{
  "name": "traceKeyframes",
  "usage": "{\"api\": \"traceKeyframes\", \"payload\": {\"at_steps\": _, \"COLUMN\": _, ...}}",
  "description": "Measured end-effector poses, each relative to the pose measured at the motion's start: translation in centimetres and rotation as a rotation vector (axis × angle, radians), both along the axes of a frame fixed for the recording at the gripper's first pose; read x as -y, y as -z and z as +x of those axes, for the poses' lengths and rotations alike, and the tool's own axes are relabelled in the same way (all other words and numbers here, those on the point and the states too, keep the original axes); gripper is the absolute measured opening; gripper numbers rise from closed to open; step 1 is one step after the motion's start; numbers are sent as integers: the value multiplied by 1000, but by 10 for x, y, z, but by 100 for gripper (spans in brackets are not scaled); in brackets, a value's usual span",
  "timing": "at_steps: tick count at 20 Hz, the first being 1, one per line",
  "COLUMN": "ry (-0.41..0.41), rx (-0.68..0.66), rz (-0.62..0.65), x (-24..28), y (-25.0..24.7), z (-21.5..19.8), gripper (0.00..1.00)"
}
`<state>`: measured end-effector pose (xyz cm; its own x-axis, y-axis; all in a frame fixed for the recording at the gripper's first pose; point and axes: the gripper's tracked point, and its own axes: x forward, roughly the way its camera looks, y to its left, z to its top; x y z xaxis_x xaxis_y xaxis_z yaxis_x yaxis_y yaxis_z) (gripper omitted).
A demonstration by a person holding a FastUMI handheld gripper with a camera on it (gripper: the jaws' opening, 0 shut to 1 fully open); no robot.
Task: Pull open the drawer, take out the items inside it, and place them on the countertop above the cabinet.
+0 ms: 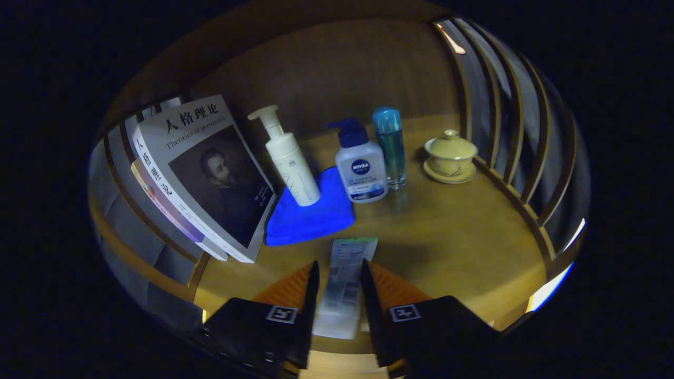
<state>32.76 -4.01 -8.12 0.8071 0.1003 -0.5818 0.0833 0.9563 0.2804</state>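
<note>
Hand-held gripper [337,273] closed narrow on a flat packet [345,276] — both fingers pressed against its long edges, packet upright between them, top end poking out ahead of the fingertips. Hovering over the wooden table [453,237], packet's far end just short of a blue cloth [310,213]. White pump bottle [287,158] standing on the cloth's back part, tilted look from the lens. Just beside it, a squat pump bottle with dark blue cap [360,168] touching the cloth's right edge. Tall blue-capped clear bottle [390,150] right behind that one, near touching. Small lidded cup on a saucer [451,157] farther right, well apart, close to the slatted rail [505,126]. Stack of books [202,176] leaning left of the cloth — top one with a portrait cover. Drawer not visible, can't tell its state.
</note>
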Motion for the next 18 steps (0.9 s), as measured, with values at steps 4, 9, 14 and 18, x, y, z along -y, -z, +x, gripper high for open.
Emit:
{"api": "traceKeyframes", "payload": {"at_steps": 4, "ry": -18, "rx": 133, "rz": -17, "x": -5, "y": -37, "z": -21, "gripper": 98}}
{"api": "traceKeyframes", "payload": {"at_steps": 9, "ry": -39, "rx": 348, "rz": -115, "x": -13, "y": -83, "z": -83, "gripper": 98}}
{"api": "traceKeyframes", "payload": {"at_steps": 14, "ry": 57, "rx": 518, "rz": -213, "x": -3, "y": -100, "z": -152, "gripper": 98}}
{"api": "traceKeyframes", "payload": {"at_steps": 18, "ry": 88, "rx": 616, "rz": -240, "x": -11, "y": -101, "z": -208, "gripper": 98}}
